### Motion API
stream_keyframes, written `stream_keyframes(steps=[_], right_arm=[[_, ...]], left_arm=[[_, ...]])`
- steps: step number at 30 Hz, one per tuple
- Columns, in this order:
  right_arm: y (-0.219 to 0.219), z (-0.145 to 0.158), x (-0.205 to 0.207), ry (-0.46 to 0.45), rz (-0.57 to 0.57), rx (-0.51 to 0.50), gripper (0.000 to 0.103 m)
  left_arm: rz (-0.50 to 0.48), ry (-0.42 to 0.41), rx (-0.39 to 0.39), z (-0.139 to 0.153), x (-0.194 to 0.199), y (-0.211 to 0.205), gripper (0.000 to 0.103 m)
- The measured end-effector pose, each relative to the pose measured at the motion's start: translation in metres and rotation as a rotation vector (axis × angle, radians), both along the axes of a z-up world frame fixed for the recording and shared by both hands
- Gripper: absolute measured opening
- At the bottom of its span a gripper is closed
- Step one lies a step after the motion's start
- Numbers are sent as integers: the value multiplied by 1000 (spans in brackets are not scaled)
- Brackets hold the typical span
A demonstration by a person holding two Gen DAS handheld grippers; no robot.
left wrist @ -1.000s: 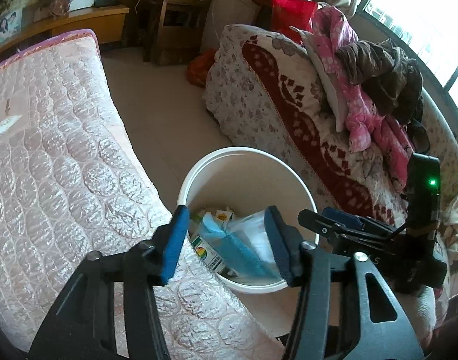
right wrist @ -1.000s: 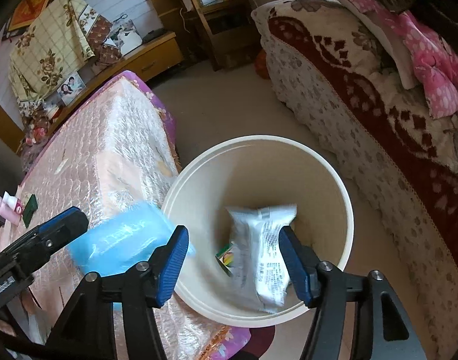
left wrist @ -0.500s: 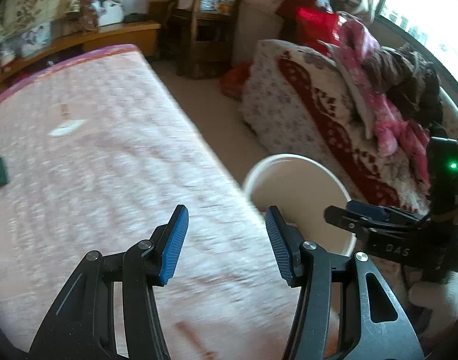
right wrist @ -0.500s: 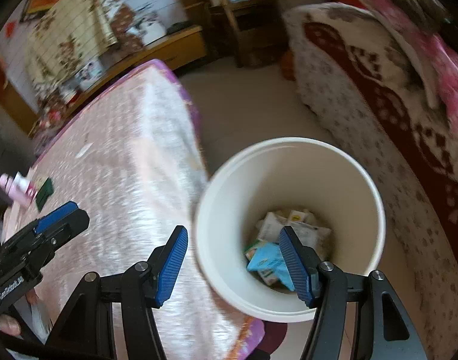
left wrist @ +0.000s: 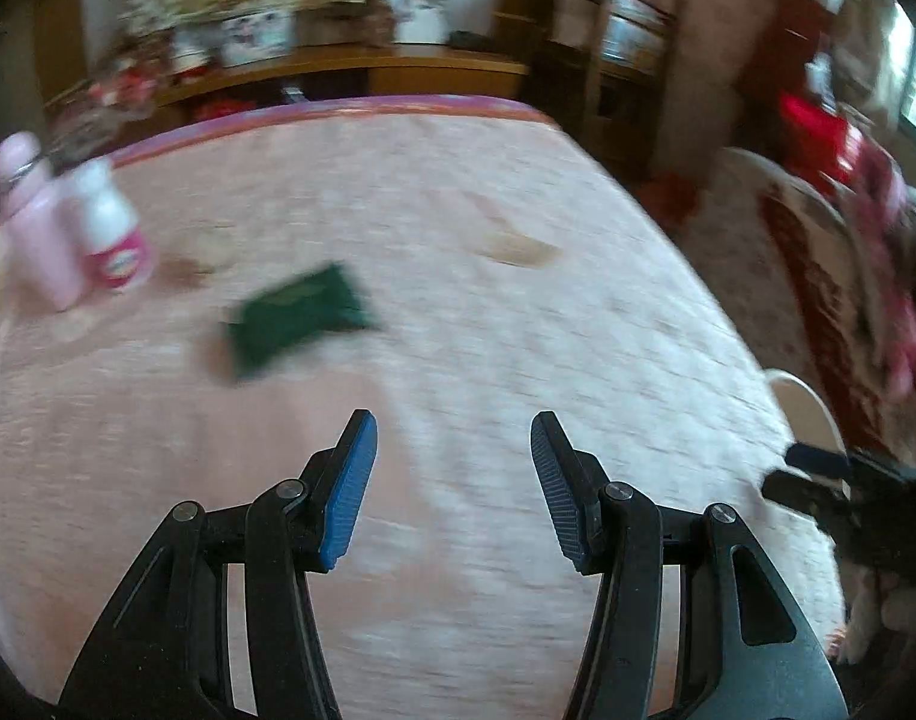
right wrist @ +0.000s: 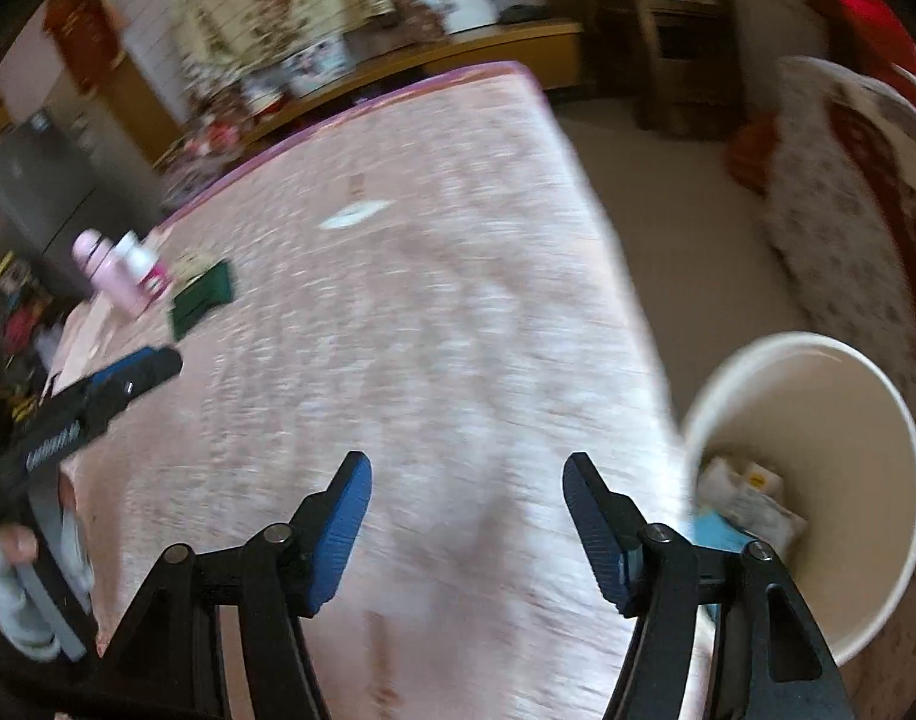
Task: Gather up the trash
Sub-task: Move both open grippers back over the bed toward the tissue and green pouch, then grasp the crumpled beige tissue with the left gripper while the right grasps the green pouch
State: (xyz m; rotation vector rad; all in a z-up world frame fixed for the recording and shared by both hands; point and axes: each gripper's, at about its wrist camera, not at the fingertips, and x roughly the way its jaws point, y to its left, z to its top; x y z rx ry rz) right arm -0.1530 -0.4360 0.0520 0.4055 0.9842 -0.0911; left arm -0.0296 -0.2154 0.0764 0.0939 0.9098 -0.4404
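My left gripper (left wrist: 452, 429) is open and empty above the pink quilted bed (left wrist: 458, 276). A dark green packet (left wrist: 299, 315) lies flat on the bed ahead of it and to the left. It also shows in the right wrist view (right wrist: 201, 297). My right gripper (right wrist: 467, 468) is open and empty over the bed's near right part. The white bucket (right wrist: 878, 372) stands on the floor to its right, with white and blue wrappers (right wrist: 740, 501) inside. The left gripper also shows at the left of the right wrist view (right wrist: 98, 396).
A pink bottle (left wrist: 35, 228) and a white bottle with a pink label (left wrist: 113, 234) stand on the bed at far left. A small flat wrapper (left wrist: 518, 249) lies further back. A sofa with a floral and red cover (right wrist: 860, 180) is at the right. Wooden shelves line the back wall.
Both grippers have swung left, away from the bucket and over the bed. The blue wrapper and the white packet have dropped into the bucket. The green packet and bottles have come into view.
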Motion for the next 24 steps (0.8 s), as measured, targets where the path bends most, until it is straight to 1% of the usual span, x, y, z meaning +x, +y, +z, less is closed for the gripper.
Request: stream_keyframes(steps=[6,9,11,14,18,19,21,22,23,24], right_arm=[[58,-11,60,-11,121,58,66],[91,-17,98,2,188,64,66],[114,-18,126,3,235,25,66],[139,-18,156,-2,281,-32,66],[162,-26,206,17,332,-152,66],[167,-29,220,26,340,-194,66],[168,-33,245,35,338,-280,66],[166,-34,259,36,323,-304,66],[162,-33,269,29,303,-301,66],[155,-30,279,13,269,-273,66]], left_arm=[[123,15,21,-3,41,67,52],[158,20,31,-5,57,87,52],[177,22,34,-4,68,99,52],[194,21,32,-3,82,113,52],[197,18,31,-1,99,123,52],[196,18,29,-1,103,123,52],[191,19,25,-1,113,123,52],[189,19,24,-2,118,122,52],[187,17,21,-2,123,121,52],[185,13,19,-2,128,118,52]])
